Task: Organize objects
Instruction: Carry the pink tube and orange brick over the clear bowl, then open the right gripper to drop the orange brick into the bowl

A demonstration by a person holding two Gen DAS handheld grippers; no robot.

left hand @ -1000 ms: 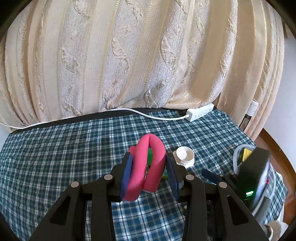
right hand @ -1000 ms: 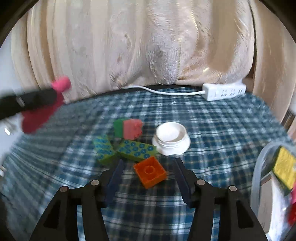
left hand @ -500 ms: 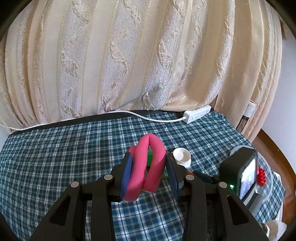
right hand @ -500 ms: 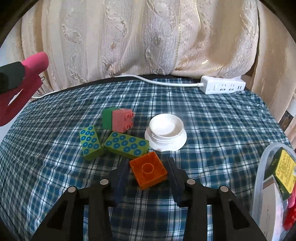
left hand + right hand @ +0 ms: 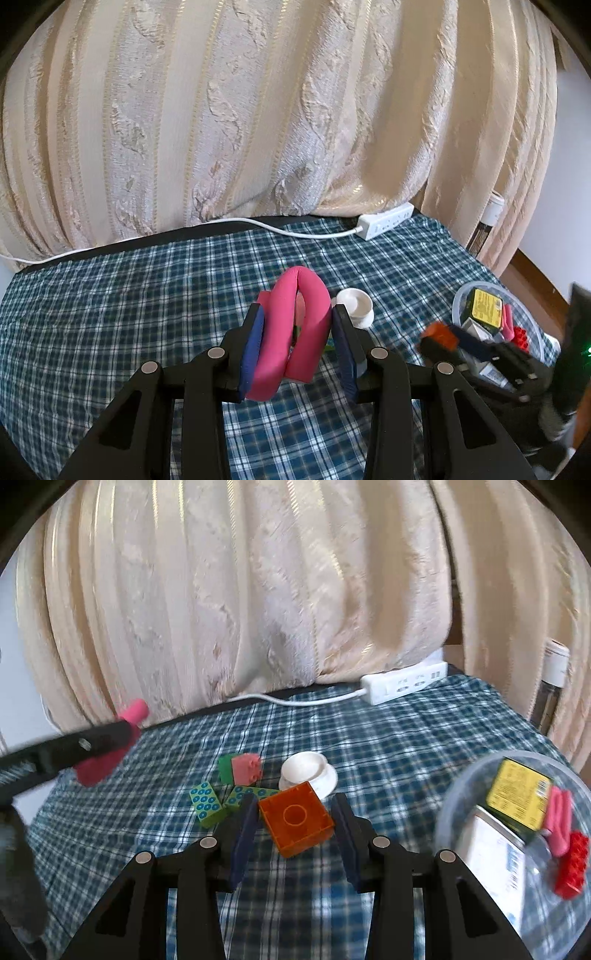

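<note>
text: none legible | yellow box (image 5: 519, 794): print too blurred | white box (image 5: 495, 856): label unreadable

Bare blue plaid tablecloth (image 5: 399, 746) lying open right of white plastic cap (image 5: 308, 773); spotted green bricks (image 5: 207, 805) crowding left; clear round tub (image 5: 454, 801) blocking far right.

Soft daylight is filtering through the cream curtain (image 5: 258, 122) and is lighting both views evenly; shadows are staying faint. The fisheye lenses are bending the curtain stripes outward, and black vignette is filling the corners. In the right wrist view, motion blur is smearing the curtain folds and the clear plastic container (image 5: 458, 794). In the left wrist view, the lower right edge is blurring.
</note>
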